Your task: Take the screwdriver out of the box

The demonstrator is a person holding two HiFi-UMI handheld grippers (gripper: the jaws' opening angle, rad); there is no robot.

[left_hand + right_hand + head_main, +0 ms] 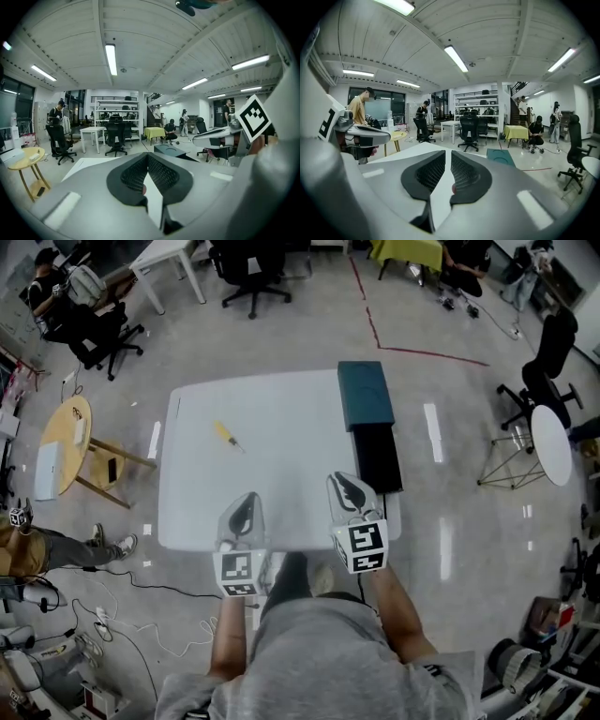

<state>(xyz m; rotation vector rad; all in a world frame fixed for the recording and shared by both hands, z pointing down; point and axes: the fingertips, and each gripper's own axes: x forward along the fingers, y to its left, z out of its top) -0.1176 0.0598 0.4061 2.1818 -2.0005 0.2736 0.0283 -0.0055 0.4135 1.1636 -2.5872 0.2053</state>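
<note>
Smooth white worktop (281,493): the slim yellow-handled screwdriver (228,436) lies at ten o'clock, well apart from the oblong teal-and-black box (377,457) at two; left claw (147,154) clenched empty, right claw (448,152) barely parted, empty.

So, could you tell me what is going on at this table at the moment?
A person holds a hand-held gripper in each hand at the near edge of the white table. The screwdriver lies out on the tabletop, well apart from the black box and teal part at the right edge. Both grippers are empty: the left hand-held gripper is shut, the right hand-held gripper nearly so, a slit between its jaws.
</note>
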